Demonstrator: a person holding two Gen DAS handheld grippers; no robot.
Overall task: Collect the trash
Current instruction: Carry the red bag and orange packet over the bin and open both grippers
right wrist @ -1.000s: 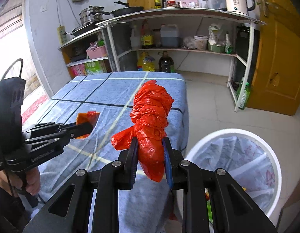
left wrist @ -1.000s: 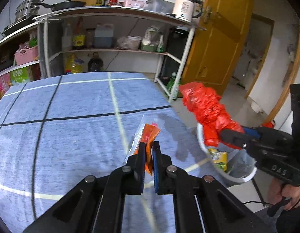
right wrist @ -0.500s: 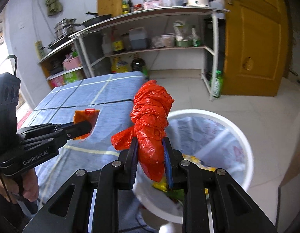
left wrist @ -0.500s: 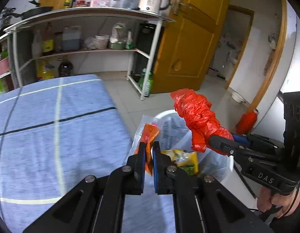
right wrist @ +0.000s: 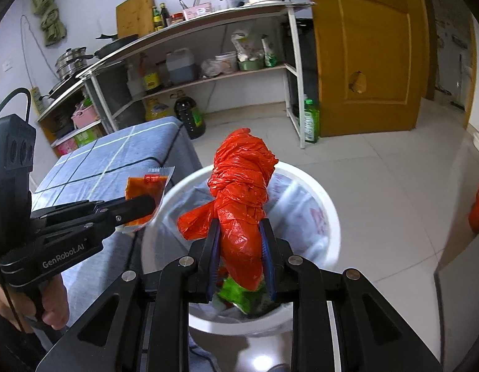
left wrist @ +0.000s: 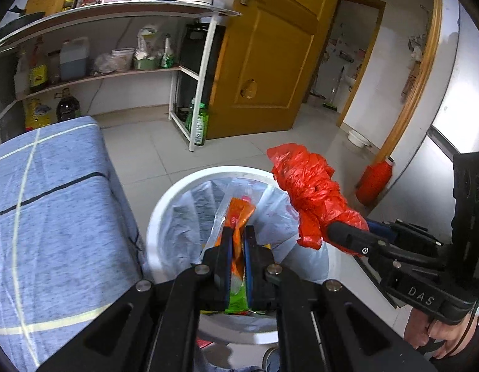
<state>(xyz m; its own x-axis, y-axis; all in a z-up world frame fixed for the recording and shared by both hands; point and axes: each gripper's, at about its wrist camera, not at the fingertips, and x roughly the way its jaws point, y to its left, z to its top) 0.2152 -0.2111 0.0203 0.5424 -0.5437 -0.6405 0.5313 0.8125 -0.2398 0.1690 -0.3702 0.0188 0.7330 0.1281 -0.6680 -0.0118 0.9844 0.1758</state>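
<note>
Left gripper: clamped on an orange sauce sachet, held over the bin mouth; in the right wrist view the sachet hangs at the bin's near-left rim.
Right gripper: clenched around the lower half of a knotted red plastic bag, held upright above the bin; in the left wrist view the bag sits over the bin's right rim.
Bin: white round waste bin with a clear liner, standing on the tiled floor just beside the table edge; green and yellow wrappers already lie inside.
Table: blue checked cloth, left of the bin.
Sachet handling: judged light, thin and floppy, with a slick film surface; gripped at its lower edge, so the top flaps free. Likely to flutter on release.
Bag handling: judged light, soft and crumpled, compressible; the knot gives bulk. The jaws pinch it mid-body, a sound hold.
Background: steel shelving with bottles, kettle and pans; yellow door.
Stage: judged as the drop step; both items are poised above the bin and not yet let go.
Risk: the sachet may cling to a pad or drift onto the rim.
</note>
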